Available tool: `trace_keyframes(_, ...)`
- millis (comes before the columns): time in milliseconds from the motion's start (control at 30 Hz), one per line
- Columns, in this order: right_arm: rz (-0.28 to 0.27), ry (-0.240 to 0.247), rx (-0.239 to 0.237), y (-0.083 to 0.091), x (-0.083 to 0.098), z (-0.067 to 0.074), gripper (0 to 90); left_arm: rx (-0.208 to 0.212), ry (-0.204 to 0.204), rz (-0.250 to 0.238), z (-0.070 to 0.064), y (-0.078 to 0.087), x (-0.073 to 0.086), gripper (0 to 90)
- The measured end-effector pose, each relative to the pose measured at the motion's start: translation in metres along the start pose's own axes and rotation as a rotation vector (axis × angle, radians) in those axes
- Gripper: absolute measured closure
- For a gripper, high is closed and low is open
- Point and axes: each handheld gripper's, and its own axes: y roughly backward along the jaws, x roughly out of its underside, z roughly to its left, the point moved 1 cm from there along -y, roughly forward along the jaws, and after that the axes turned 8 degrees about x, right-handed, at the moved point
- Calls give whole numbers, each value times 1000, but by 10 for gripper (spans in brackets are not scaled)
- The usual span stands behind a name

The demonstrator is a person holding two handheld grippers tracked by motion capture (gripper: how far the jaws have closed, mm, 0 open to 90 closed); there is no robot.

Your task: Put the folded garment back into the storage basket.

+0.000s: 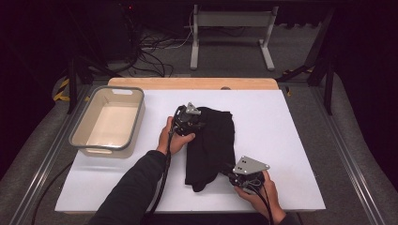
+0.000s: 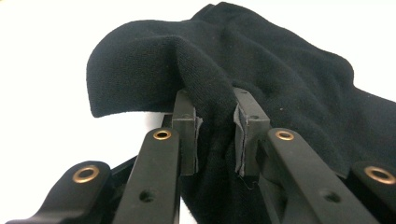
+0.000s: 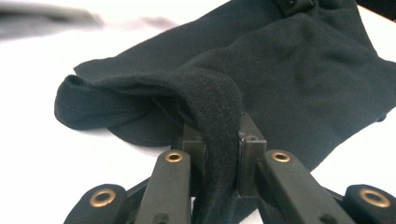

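While a black garment (image 1: pixel 212 143) lies folded lengthwise near the middle of the white table (image 1: pixel 291 140), both grippers have hold of it at opposite ends. Seen from the high view, the left gripper (image 1: pixel 199 125) sits at the cloth's far left edge, held in the person's left hand (image 1: pixel 174 137), whose dark sleeve (image 1: pixel 131 192) runs down to the bottom of the frame. The right gripper (image 1: pixel 231 176), topped by its grey three-cornered plate (image 1: pixel 250 165), meets the cloth's near right corner, with the right hand (image 1: pixel 260 194) behind it and the cable trailing toward the table's near edge. In the left gripper view the jaws are closed on a raised fold of the garment (image 2: pixel 261 70) — the knit fabric is bunched between the two pads (image 2: pixel 187 135) and drapes over them, with a flap lifted off the white surface on one side. In the right gripper view the jaws are likewise clamped on a thick ridge of the garment (image 3: pixel 289 79), pinched tight between the pads (image 3: pixel 250 156), and the rest of the cloth spreads away across the table. A beige plastic tub (image 1: pixel 133 123) stands at the table's left side, well apart from the cloth — its inside looks bare. Beyond the table's far wooden edge, cables (image 1: pixel 150 51) and a grey metal stand (image 1: pixel 232 28) rest on the floor.
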Motion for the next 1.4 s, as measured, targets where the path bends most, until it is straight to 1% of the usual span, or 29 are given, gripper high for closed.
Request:
trace_keyframes(167, -19, 8, 3, -2, -9, -1, 792, -18, -10, -7, 4, 10, -7, 752)
trace_keyframes(233, -30, 8, 6, -3, -14, -1, 792, -33, -16, -8, 7, 15, -9, 752)
trace_keyframes(300, -43, 13, 7, -4, -19, -1, 793, -38, -9, -12, 10, 21, -11, 753)
trace_keyframes(367, -58, 16, 5, -5, -25, -1, 794, -53, -16, -11, 14, 28, -12, 753)
trace_keyframes(533, -88, 30, -1, -9, -41, 0, 794, -82, -17, -20, 22, 47, -16, 755)
trace_keyframes(733, -126, 49, -8, -21, -63, 4, 795, -122, -24, -24, 34, 74, -21, 755)
trace_keyframes(833, -149, 47, -17, -28, -75, 6, 795, -151, -24, -23, 44, 90, -22, 755)
trace_keyframes(900, -168, 43, -24, -35, -85, 9, 795, -163, -15, -33, 51, 103, -22, 756)
trace_keyframes(933, -179, 47, -29, -39, -90, 11, 795, -181, -13, -34, 56, 111, -22, 756)
trace_keyframes(1000, -199, 49, -33, -46, -100, 16, 795, -193, -4, -38, 64, 124, -20, 756)
trace_keyframes(1033, -209, 48, -44, -51, -105, 19, 795, -203, -1, -39, 69, 131, -19, 756)
trace_keyframes(1067, -216, 52, -44, -55, -110, 22, 795, -215, 3, -39, 73, 138, -18, 756)
trace_keyframes(1133, -229, 61, -56, -66, -122, 31, 795, -233, 20, -33, 83, 153, -15, 756)
trace_keyframes(1200, -246, 81, -54, -75, -132, 39, 795, -259, 37, -30, 91, 167, -11, 756)
trace_keyframes(1233, -256, 81, -59, -80, -138, 41, 795, -266, 41, -27, 95, 172, -9, 756)
trace_keyframes(1300, -269, 75, -65, -88, -147, 46, 795, -286, 68, -32, 104, 188, -3, 756)
trace_keyframes(1333, -275, 76, -73, -94, -153, 50, 795, -291, 76, -33, 108, 193, -1, 756)
trace_keyframes(1367, -278, 74, -78, -97, -157, 52, 795, -304, 78, -28, 112, 199, 2, 756)
trace_keyframes(1400, -286, 75, -82, -101, -162, 56, 795, -312, 93, -28, 115, 204, 6, 756)
